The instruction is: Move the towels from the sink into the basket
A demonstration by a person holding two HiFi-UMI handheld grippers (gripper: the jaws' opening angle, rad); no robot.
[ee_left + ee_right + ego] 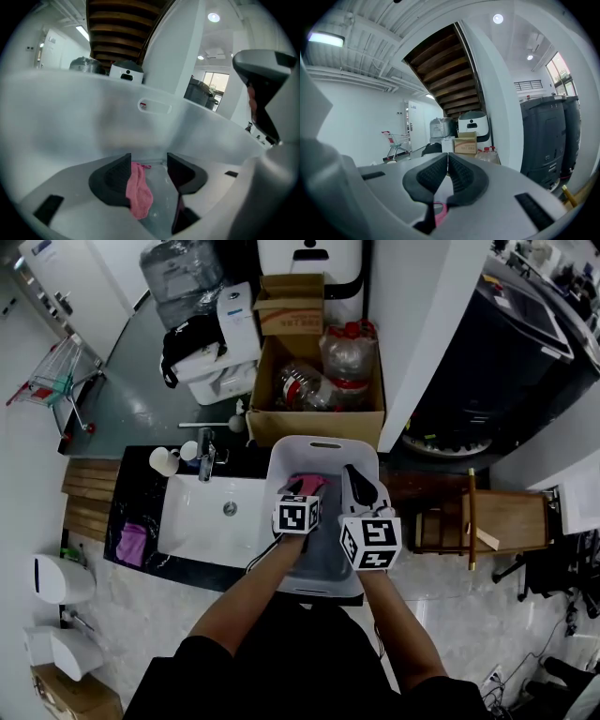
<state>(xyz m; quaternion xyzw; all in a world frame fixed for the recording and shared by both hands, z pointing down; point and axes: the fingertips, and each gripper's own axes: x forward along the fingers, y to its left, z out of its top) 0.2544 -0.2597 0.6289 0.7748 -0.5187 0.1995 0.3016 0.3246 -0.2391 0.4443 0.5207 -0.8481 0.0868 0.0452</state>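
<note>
Spread fingers [115, 180] of the left gripper [149, 164] stand apart inside the pale plastic basket [84, 122]. A small pink cloth towel [139, 192] hangs loose against one pad, apparently let go for dropping there. The right gripper [447, 159] is pressed shut and empty, held clear above. The white rectangular sink [211, 521] looks bare; a purple cloth [131, 545] lies on the dark counter [131, 502] beside it.

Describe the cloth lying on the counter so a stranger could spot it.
Find the white sink in the dark counter. Left of the basin, on the counter, lies a purple-pink cloth. Unlike the pink towel, which is in the pale basket right of the sink, it lies alone in the open.
</note>
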